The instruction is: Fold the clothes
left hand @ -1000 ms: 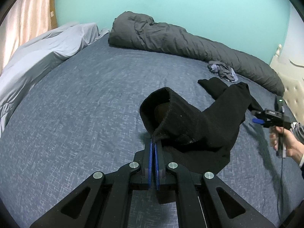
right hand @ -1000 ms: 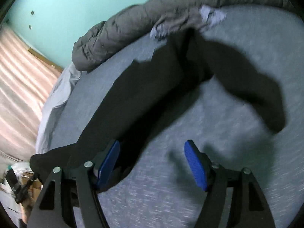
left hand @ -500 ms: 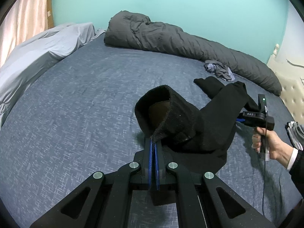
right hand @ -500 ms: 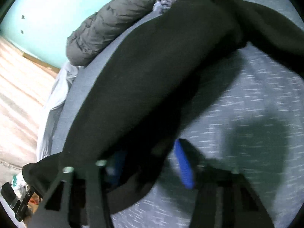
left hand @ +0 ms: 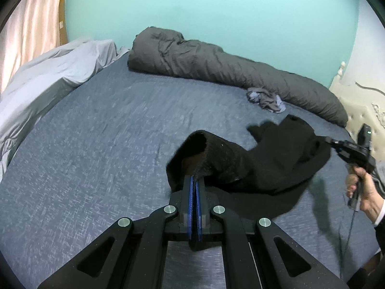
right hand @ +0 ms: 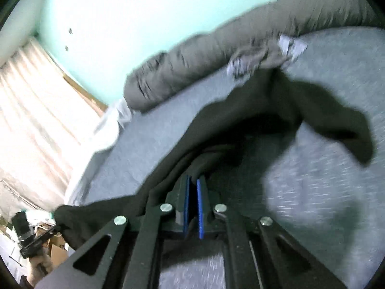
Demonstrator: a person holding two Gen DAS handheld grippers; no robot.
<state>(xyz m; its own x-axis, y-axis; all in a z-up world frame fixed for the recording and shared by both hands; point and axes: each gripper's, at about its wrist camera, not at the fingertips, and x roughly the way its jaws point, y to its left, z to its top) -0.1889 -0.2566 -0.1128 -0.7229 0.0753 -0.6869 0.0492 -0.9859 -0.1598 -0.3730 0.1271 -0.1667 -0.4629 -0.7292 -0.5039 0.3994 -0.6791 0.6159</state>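
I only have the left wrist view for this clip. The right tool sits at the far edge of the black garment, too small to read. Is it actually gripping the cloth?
Observer: Yes. In the right wrist view the right tool has its blue pads nearly together with a fold of the black garment pinched between them.
Operator: Does the cloth hang free past that grip?
Observer: One dark end extends off to the right, above the bed sheet; blur hides whether it touches.
Operator: Is the left tool visible from there?
Observer: Yes, the left tool shows at the lower left, at the garment's other end.
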